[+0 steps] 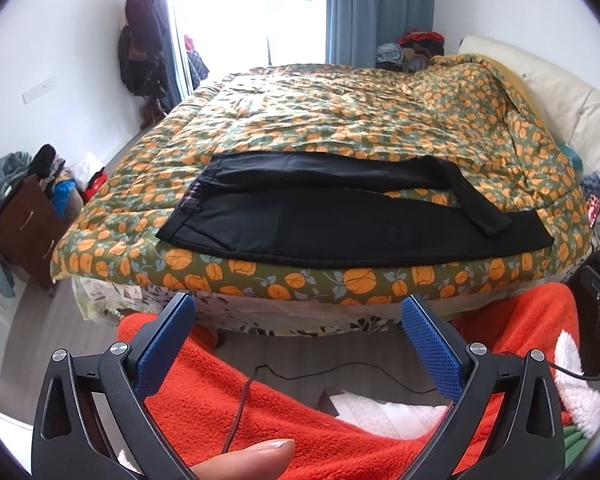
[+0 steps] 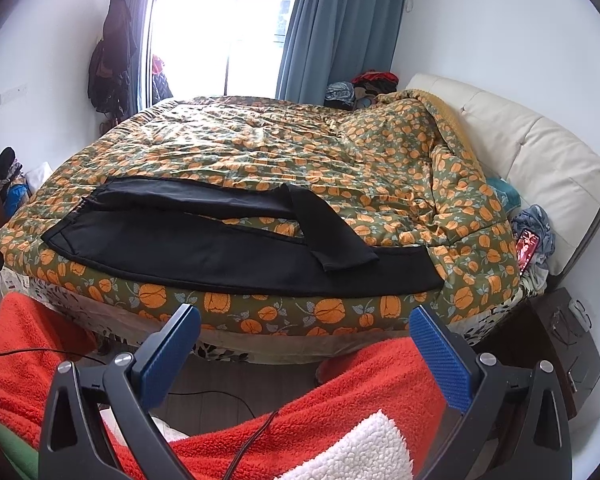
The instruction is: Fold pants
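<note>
Floral quilt [image 1: 300,128] ahead, black pants [image 1: 300,220] spread flat beyond both grippers.
Left gripper [image 1: 296,316] and right gripper [image 2: 306,324] gape empty — I'd straighten the flipped-over cuff [image 2: 340,256] first.

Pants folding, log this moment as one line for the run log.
stage: before first grasp | pants: flat on quilt, far leg's end flipped over near leg | left gripper: open, held back | right gripper: open, held back
</note>
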Tool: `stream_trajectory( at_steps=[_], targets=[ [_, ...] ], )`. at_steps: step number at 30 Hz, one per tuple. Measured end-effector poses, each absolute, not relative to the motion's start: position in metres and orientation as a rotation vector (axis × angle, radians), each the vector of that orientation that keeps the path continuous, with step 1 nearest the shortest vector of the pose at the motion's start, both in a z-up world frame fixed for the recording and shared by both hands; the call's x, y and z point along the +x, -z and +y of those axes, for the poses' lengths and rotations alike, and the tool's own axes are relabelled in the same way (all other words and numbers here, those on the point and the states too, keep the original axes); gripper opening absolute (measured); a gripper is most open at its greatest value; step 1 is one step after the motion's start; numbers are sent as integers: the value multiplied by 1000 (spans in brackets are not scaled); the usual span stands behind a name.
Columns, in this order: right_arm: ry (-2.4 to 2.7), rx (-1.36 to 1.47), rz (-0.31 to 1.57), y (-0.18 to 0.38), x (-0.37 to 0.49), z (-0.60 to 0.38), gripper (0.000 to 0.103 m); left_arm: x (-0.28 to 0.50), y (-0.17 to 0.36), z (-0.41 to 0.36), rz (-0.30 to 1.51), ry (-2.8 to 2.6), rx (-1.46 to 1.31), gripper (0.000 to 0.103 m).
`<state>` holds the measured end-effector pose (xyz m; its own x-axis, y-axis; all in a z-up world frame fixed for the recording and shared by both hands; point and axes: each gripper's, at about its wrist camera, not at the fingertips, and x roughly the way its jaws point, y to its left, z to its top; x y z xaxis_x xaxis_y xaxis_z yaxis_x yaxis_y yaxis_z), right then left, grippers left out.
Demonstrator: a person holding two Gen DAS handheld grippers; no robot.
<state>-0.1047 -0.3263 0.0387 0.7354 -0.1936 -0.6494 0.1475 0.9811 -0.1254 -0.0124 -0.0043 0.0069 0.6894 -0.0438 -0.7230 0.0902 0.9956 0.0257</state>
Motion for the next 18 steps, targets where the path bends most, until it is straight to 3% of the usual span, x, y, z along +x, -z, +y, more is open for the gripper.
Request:
stream_trajectory(
  at_steps=[18],
  targets=[
    [181,-75,692,-40,-110,-324,103,-14,-9,-11,798,105,81,103]
  ],
)
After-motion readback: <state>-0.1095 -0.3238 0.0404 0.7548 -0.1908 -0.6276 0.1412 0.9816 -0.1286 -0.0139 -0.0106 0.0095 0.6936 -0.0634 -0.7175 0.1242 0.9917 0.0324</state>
